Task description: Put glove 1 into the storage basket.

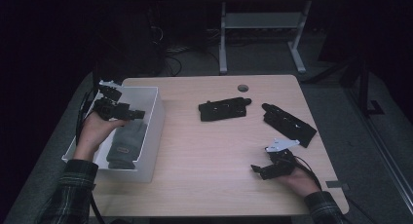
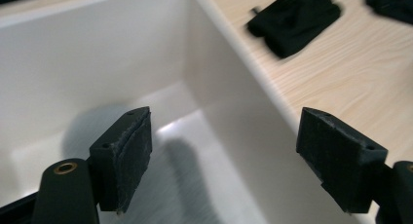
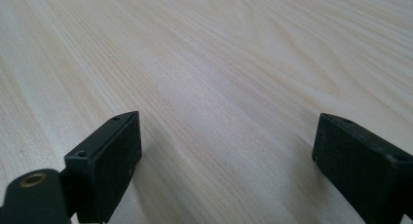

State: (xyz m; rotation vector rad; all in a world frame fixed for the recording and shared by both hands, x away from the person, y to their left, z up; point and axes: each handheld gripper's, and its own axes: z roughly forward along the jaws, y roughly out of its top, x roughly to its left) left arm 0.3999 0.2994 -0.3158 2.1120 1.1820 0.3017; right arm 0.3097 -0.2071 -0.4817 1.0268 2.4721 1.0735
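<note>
Wooden table (image 1: 209,151), pale top. White bin (image 1: 155,118) at its left edge, open-topped, deep walls.

Grey glove (image 1: 125,142) lies flat on the bin floor, toward the near end; a small label on its cuff. Looks knitted: likely soft, light, limp, no risk of breaking, apt to sag and fold when lifted. Best hold would be a pinch on the thicker cuff or a bunched fold at mid-length, not a single fingertip.

Two black gloves on the table: one near the middle (image 1: 224,108), one further right (image 1: 289,124). Same soft kind, by the look.

Left claw (image 1: 138,114) is above the bin, over its far half, jaws spread wide and empty. The grey glove sits below and nearer the person than the jaws, apart from them. In the left gripper view, bare bin floor between the pads (image 2: 127,156).

Right claw (image 1: 256,170) low over bare table at the near right, jaws spread, nothing between them; the black gloves lie well beyond it.
</note>
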